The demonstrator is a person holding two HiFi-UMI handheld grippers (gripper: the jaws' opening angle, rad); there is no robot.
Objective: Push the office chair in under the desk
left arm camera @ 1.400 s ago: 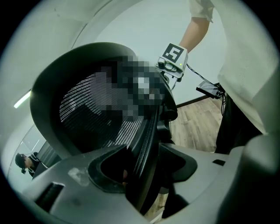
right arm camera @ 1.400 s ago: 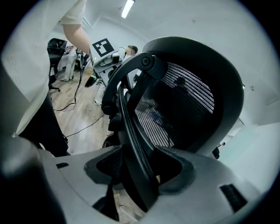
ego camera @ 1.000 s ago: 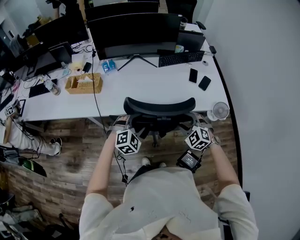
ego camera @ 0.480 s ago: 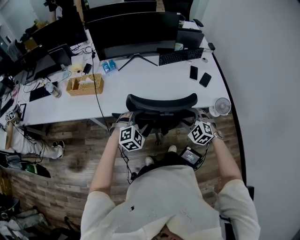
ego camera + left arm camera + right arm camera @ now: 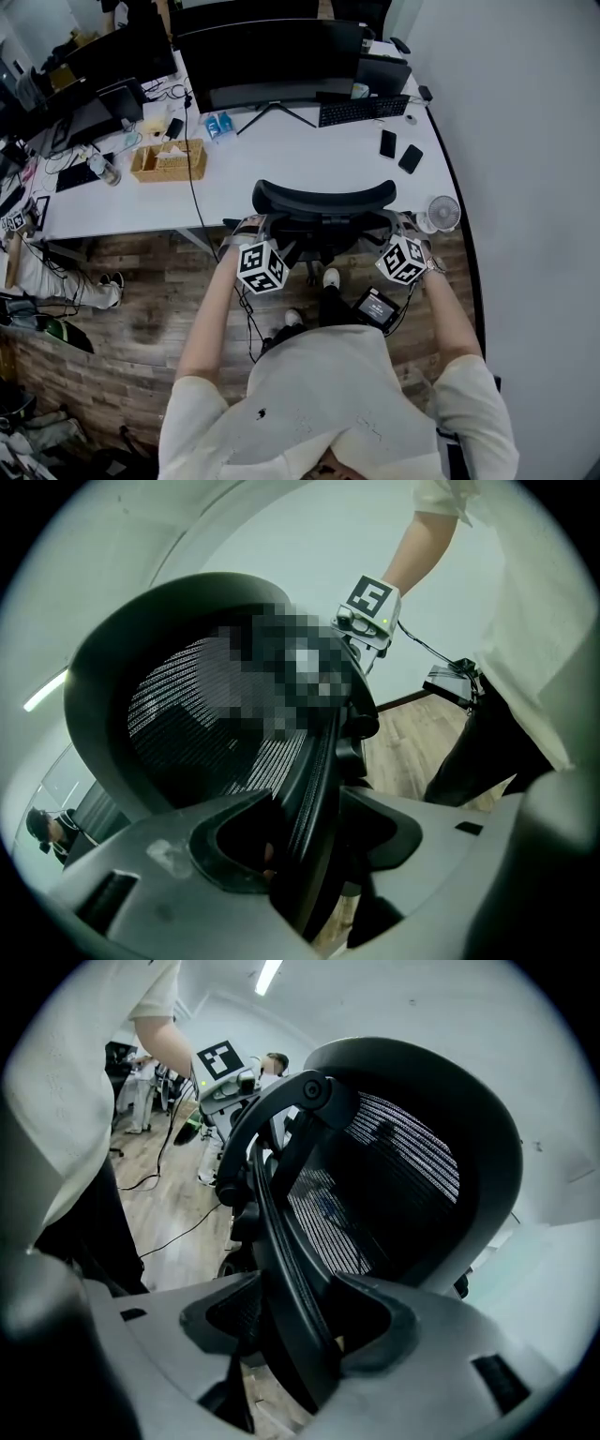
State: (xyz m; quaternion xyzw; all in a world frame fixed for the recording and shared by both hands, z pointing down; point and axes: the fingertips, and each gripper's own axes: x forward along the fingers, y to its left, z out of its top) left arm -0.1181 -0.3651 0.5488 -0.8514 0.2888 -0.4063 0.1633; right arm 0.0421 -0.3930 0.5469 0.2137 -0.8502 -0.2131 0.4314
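Note:
The black mesh office chair (image 5: 323, 202) stands at the front edge of the white desk (image 5: 281, 169), its seat partly beneath the desktop. My left gripper (image 5: 248, 231) clamps the left edge of the backrest, and my right gripper (image 5: 402, 229) clamps the right edge. In the left gripper view, the left gripper (image 5: 305, 841) has its jaws closed over the backrest's rim (image 5: 309, 771). In the right gripper view, the right gripper (image 5: 295, 1330) pinches the curved backrest frame (image 5: 281, 1232) in the same way. The chair's base is hidden below the seat and my body.
On the desk are a wide monitor (image 5: 272, 56), a keyboard (image 5: 364, 111), two phones (image 5: 397, 153) and a wicker tissue box (image 5: 169, 161). A small fan (image 5: 442, 214) sits at the desk's right corner by the wall. Cables hang over the wood floor (image 5: 141, 319).
The chair and both grippers have shifted forward toward the desk, and the backrest top now sits nearer its edge. The person's feet have stepped forward behind the chair.

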